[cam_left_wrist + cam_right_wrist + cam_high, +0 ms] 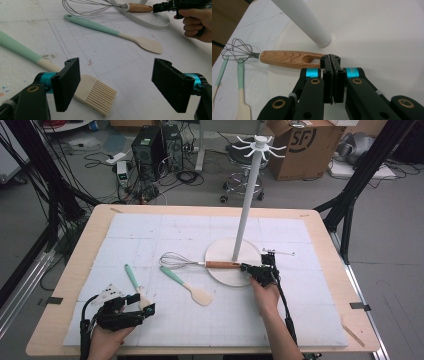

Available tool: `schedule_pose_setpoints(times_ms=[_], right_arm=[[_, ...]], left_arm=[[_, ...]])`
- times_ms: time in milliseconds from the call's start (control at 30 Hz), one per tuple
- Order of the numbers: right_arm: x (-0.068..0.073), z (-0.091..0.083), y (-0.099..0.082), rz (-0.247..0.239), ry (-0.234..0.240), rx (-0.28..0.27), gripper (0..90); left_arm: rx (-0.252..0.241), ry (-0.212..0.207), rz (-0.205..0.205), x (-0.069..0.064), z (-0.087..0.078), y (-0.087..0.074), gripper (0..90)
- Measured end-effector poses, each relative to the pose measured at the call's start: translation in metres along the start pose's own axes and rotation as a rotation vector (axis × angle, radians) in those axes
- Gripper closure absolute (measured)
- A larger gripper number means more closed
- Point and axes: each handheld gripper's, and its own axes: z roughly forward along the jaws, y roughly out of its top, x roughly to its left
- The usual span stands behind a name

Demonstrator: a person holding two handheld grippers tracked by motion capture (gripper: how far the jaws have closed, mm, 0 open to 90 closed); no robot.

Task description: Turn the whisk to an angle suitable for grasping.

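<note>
The right gripper's [331,60] fingers pinch the whisk's [287,59] handle end; the whisk lies pointing left in the frame.

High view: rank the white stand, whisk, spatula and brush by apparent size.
1. White stand, by far the largest.
2. Whisk.
3. Spatula.
4. Brush; the left hand-held gripper may hide its bristle end, so ranking it below the spatula is unsure.
</note>
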Motion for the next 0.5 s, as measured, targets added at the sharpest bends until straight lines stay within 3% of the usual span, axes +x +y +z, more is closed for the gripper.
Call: schedule_pose_setpoints(times_ms=[233, 333, 500], right_arm=[[0.005, 0.000, 0.004, -0.005, -0.009, -0.018, 89.3], [0.000, -0.007, 0.008, -0.001, -0.041, -0.043, 89.4], [-0.005, -0.006, 0.009, 0.008, -0.050, -0.033, 89.3]], left_arm=[[-0.002, 0.005, 0.000, 0.001, -0.003, -0.001, 23.6], [-0.008, 0.007, -0.005, 0.001, -0.005, -0.002, 23.6], [-0.005, 0.010, -0.001, 0.001, -0.005, -0.003, 23.6]])
